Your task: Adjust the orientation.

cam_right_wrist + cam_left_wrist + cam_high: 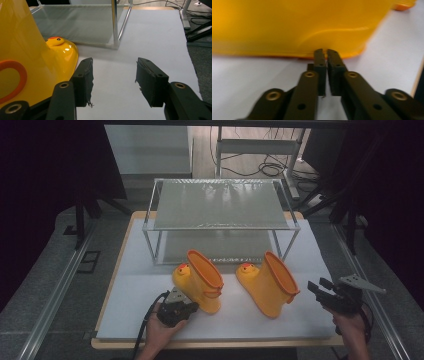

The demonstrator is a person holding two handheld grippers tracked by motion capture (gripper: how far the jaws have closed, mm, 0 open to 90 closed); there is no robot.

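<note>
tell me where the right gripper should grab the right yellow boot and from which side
Grip the orange top rim of the right boot, coming from its right, where the open right gripper already waits. The shaft stands upright with its opening upward, so one jaw could likely slip inside and one outside the thin wall.

Your right gripper (113, 83) has its fingers (150, 80) spread wide above the white desk (155, 37), just right of the yellow boot (30, 57), short of the shelf rack (115, 25).
</note>
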